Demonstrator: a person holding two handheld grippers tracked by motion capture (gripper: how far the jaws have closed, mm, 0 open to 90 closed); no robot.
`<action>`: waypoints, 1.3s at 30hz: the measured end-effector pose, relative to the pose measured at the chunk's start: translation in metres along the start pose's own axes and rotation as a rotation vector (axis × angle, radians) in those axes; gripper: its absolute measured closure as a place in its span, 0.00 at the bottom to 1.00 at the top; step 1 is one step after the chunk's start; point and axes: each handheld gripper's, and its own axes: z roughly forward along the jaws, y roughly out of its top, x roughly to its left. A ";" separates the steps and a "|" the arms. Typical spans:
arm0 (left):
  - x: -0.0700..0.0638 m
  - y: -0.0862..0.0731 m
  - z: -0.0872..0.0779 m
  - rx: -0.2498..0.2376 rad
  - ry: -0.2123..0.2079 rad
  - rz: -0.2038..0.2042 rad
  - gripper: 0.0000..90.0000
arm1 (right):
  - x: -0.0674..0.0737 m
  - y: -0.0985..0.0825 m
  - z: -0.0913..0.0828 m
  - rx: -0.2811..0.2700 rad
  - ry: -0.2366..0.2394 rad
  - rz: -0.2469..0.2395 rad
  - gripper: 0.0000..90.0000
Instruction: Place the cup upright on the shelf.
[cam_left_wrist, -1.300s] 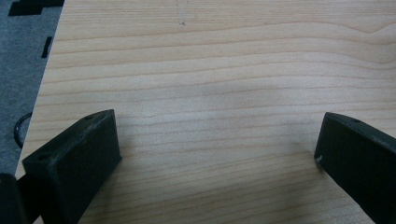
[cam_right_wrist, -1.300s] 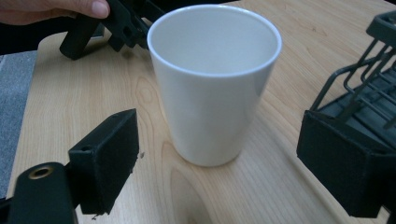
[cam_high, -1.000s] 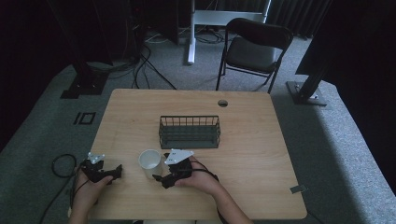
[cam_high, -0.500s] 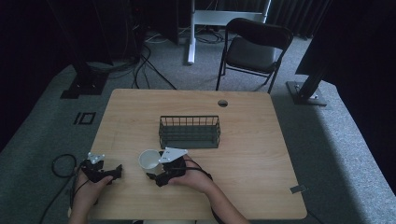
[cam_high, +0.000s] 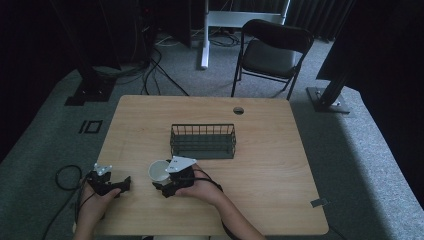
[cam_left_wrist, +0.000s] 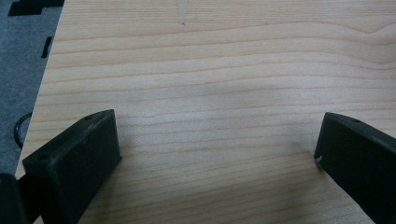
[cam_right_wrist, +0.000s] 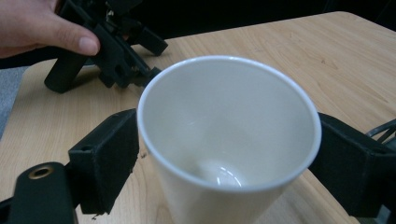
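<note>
Between right tongs (cam_right_wrist: 224, 154) — white cup (cam_right_wrist: 229, 140) now; left tongs (cam_high: 125, 182) unmoved

A dark wire basket (cam_high: 202, 141) stands mid-table (cam_high: 270, 165); a folding chair (cam_high: 272, 52) sits beyond.

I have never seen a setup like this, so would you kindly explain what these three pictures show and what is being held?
There is no robot here: a person sits at a wooden table holding a pair of hand-held tongs in each hand. The high view looks down from above the person; the left tongs sit at the near left, the right tongs near the middle. The other two pictures come from small cameras riding on each pair of tongs, looking along their black jaws. The left one shows open jaws over bare wood. The right one shows a white cup, empty and upright, standing between its jaws; whether they press it yet I cannot tell. A dark wire basket sits behind the cup.
</note>
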 end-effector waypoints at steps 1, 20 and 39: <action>0.000 0.000 0.000 0.000 0.000 0.000 0.00 | 0.000 0.001 0.000 -0.001 0.001 0.003 0.14; 0.000 0.000 0.000 0.000 0.000 0.000 0.00 | 0.000 0.007 0.000 0.006 -0.003 -0.006 0.22; 0.000 0.000 0.000 0.003 -0.001 0.002 0.00 | -0.007 0.026 -0.022 -0.021 -0.005 0.027 0.22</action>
